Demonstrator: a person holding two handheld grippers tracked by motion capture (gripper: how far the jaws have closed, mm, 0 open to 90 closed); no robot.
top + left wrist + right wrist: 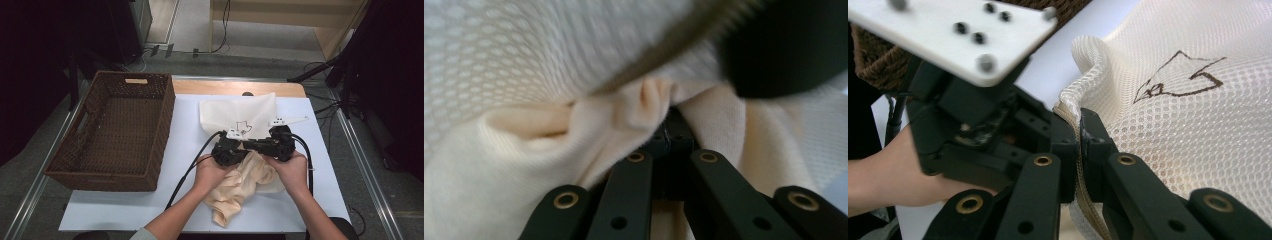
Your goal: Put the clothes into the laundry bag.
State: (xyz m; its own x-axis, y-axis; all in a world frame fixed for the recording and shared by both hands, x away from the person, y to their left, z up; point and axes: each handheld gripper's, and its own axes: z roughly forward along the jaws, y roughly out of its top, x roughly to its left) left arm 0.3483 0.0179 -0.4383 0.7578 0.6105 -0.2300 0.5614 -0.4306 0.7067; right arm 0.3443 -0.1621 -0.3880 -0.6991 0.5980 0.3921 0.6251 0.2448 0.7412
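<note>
At the left of the high view, a dark wicker basket (112, 131) was set on the white table (185, 145), its near corner overhanging the table's left edge. Grey floor was seen to either side, with metal rails along the table and dark equipment at both edges of the room; a pale wooden unit stood at the back.

Just right of the basket, the left gripper (235, 150) was held in the person's left hand (210, 172). In the left gripper view its jaws were closed on a fold of the cream garment (499, 170), which was bunched at the table's near middle. Behind the garment a white mesh bag (240, 115) with a dark line drawing was spread flat.

The right gripper (257, 145), pressed close to the left one, was clamped on the mesh bag's zipped edge (1079, 150).
</note>
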